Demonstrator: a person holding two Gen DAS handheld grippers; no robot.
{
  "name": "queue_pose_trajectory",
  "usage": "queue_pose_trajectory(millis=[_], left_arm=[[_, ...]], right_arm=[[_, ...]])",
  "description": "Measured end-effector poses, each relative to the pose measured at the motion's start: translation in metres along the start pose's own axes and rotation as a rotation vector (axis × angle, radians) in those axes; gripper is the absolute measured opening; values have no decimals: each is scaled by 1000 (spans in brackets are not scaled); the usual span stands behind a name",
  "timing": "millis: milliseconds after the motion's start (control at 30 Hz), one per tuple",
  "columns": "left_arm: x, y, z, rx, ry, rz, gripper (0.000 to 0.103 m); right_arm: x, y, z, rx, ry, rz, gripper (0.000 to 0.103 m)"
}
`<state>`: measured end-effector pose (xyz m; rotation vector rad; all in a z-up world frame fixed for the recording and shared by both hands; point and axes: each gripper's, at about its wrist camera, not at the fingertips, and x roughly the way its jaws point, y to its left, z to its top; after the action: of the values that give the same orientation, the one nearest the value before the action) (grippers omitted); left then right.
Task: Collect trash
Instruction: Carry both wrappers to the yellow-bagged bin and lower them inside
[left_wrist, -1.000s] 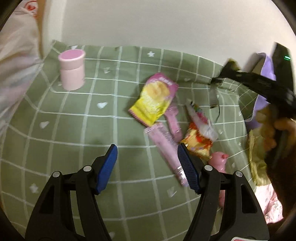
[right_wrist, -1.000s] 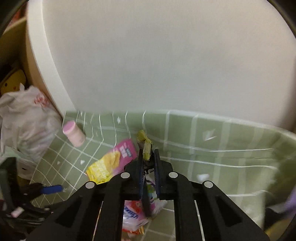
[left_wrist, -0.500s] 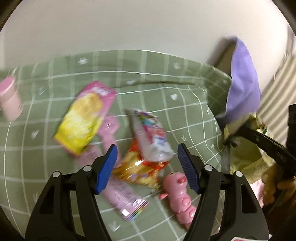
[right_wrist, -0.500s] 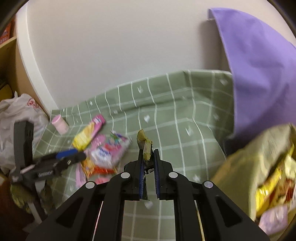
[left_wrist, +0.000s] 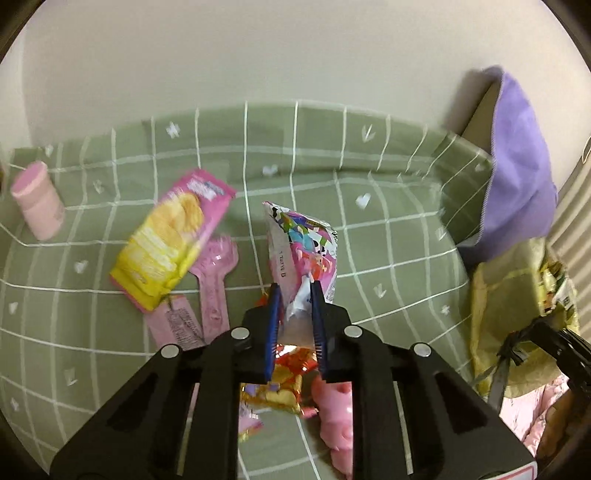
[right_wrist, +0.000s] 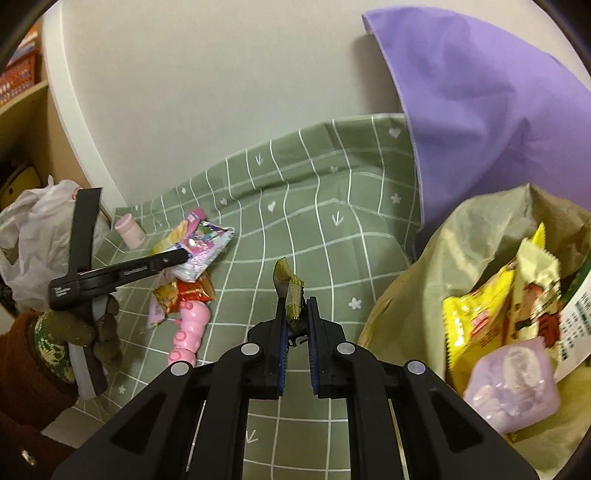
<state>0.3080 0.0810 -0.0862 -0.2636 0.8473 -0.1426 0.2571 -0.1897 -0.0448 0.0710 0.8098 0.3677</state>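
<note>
The left gripper (left_wrist: 295, 295) is clamped narrow on the lower end of a glossy cartoon-printed pink and white snack wrapper (left_wrist: 303, 243), which stands up from between the blue pads over the green checked cloth (left_wrist: 388, 206). Directly under that wrapper lies a crumpled red and gold foil wrapper (left_wrist: 284, 384), touching a pink plastic caterpillar toy (left_wrist: 332, 402) on its right. Left of the held wrapper sit a pink plastic spoon-shaped scoop (left_wrist: 214, 273), a flat pink sachet (left_wrist: 173, 321) and, overlapping both, a yellow and pink chip packet (left_wrist: 170, 240). Far left of it, near the cloth's edge, a pale pink cylindrical jar (left_wrist: 37, 199) stands upright.

The right gripper (right_wrist: 295, 314) is pinched nearly closed on the olive-yellow rim of a thin plastic trash bag (right_wrist: 424, 295) — a strip of the film sticks up between its fingers. The bag gapes open to the right of the held wrapper, with a yellow packet (right_wrist: 476, 317) and a lilac pouch (right_wrist: 513, 387) inside. A purple fabric cushion (right_wrist: 480, 103) leans against the wall just behind the bag. A white crumpled plastic bag (right_wrist: 33, 229) lies beyond the jar — off the cloth.
</note>
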Motion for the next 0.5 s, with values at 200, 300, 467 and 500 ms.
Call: queue_pose_trajectory(millis=[200,300,467,500], left_arm=[[-61,-16,12,40,-109,-19,16],[-88,-26,24,64,-159,-42,16],[-123,-48,38,131,-225,-100,16],[-129,-54,40,146,-238,-117,16]], right_arm=[[-26,8,14,-44,-84,17,11],[-39,12,21,-61,-127,5,11],[-68,19,35,-96,-209,-26,11],[-74,19,38,-101,-227,-36,11]])
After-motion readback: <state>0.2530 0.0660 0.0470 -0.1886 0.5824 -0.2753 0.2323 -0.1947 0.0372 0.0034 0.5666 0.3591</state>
